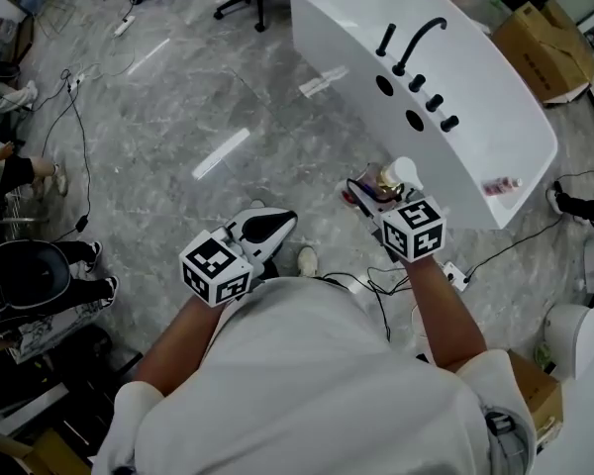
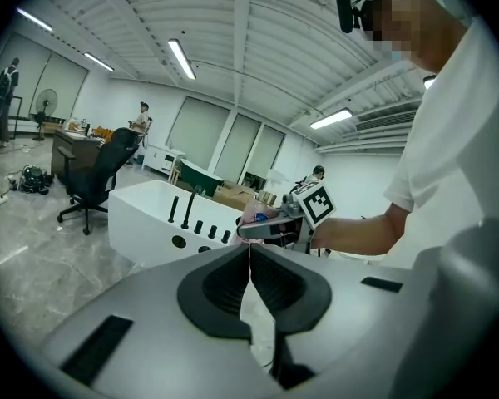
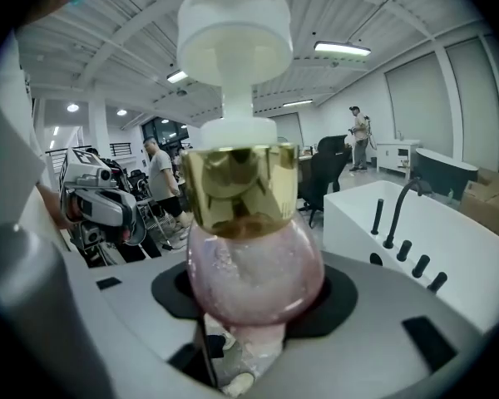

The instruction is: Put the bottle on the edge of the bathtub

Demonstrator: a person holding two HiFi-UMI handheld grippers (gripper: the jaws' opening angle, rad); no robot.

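- The right gripper (image 3: pixel 251 299) is pinching the bottle (image 3: pixel 254 266) by its round pink body. Its dark fingers (image 3: pixel 173 293) are pressing in from both sides.
- The bottle is standing upright in that grip. A gold collar and a white pump head are rising above the pink glass.
- In the head view the right gripper (image 1: pixel 384 192) is carrying the bottle (image 1: pixel 400 174) in the air over the grey floor (image 1: pixel 178 107). It is near the bathtub's outer wall and is not resting on the rim.
- The white bathtub (image 1: pixel 520 151) is lying ahead and to the right. A black faucet (image 1: pixel 422 36) and a row of black knobs are sitting along its edge.
- The left gripper (image 2: pixel 249 266) is holding nothing. Its fingers (image 2: pixel 223 286) are pressing together, tip against tip.
- In the head view the left gripper (image 1: pixel 267 229) is hovering low on the person's left, well apart from the bathtub.
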